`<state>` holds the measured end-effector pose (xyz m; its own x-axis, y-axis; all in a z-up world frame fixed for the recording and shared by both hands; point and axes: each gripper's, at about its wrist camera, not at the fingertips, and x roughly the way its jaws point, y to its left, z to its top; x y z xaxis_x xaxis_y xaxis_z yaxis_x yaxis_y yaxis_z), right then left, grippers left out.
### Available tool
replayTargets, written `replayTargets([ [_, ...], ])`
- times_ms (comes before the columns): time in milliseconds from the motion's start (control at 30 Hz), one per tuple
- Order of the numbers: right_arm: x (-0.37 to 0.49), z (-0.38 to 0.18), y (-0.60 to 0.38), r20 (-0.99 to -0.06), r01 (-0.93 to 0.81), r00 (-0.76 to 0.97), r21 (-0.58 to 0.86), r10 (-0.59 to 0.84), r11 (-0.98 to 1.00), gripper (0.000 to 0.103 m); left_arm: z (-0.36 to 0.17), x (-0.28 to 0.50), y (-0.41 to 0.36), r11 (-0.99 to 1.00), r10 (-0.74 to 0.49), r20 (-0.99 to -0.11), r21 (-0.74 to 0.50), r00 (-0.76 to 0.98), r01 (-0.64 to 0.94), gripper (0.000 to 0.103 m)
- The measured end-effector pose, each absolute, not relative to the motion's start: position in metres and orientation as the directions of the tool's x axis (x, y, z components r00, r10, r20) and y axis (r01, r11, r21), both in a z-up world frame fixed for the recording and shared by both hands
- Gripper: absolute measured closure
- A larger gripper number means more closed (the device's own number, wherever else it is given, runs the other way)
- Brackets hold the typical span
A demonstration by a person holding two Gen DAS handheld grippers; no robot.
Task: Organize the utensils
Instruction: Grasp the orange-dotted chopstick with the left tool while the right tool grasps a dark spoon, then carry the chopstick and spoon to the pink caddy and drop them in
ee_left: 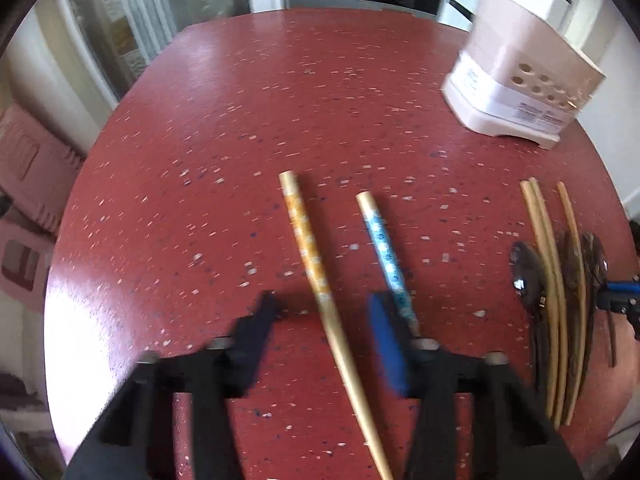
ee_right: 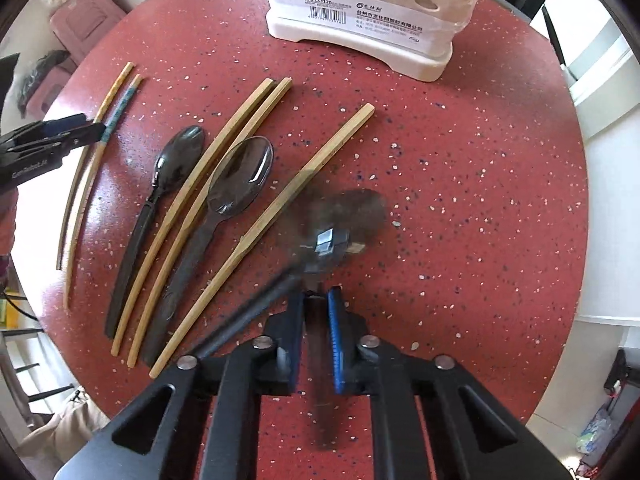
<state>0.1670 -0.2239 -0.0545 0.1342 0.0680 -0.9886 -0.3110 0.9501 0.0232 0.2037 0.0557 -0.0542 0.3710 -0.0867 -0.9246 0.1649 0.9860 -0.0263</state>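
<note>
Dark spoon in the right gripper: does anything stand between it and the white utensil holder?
Nothing upright. The right gripper is shut on the dark spoon; between it and the utensil holder is bare red table, apart from the tip of one bamboo chopstick lying flat near the path.

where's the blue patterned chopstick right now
In the left wrist view the blue patterned chopstick lies on the red table, just right of the orange patterned chopstick, its lower end beside the left gripper blue pad.
</note>
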Motion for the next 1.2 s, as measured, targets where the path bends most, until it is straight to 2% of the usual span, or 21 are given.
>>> replayTargets([
  [33,0.168,-0.053,-0.228,-0.987,-0.309,0.138,0.030,0.077,0.951,0.091,-0.054,0.204,0.054,0.985,-0.090,-0.925,-0.028,0.368,0.170,0.063],
  [100,0.165,-0.053,-0.233,-0.984,-0.307,0.152,0.046,0.097,0.951,0.091,-0.053,0.206,0.051,0.986,-0.079,-0.924,-0.017,0.374,0.166,0.066],
  [300,0.161,-0.032,-0.259,-0.957,-0.271,0.207,0.143,0.202,0.952,0.091,-0.042,0.194,0.054,0.991,-0.104,-0.882,-0.055,0.460,0.121,0.066],
  [600,0.165,0.027,-0.292,-0.863,-0.228,0.357,0.289,0.356,0.930,0.091,0.042,0.184,0.041,0.975,-0.219,-0.708,-0.190,0.671,0.118,0.066],
  [867,0.190,0.092,-0.294,-0.734,-0.226,0.557,0.317,0.389,0.921,0.091,0.114,0.231,0.006,0.942,-0.307,-0.524,-0.288,0.794,0.174,0.066],
  [1067,0.241,0.116,-0.292,-0.618,-0.205,0.680,0.356,0.395,0.911,0.091,0.143,0.282,-0.020,0.937,-0.305,-0.443,-0.297,0.843,0.183,0.066],
  [1200,0.270,0.135,-0.282,-0.537,-0.202,0.767,0.319,0.352,0.926,0.091,0.150,0.315,-0.039,0.940,-0.288,-0.392,-0.290,0.874,0.179,0.066],
])
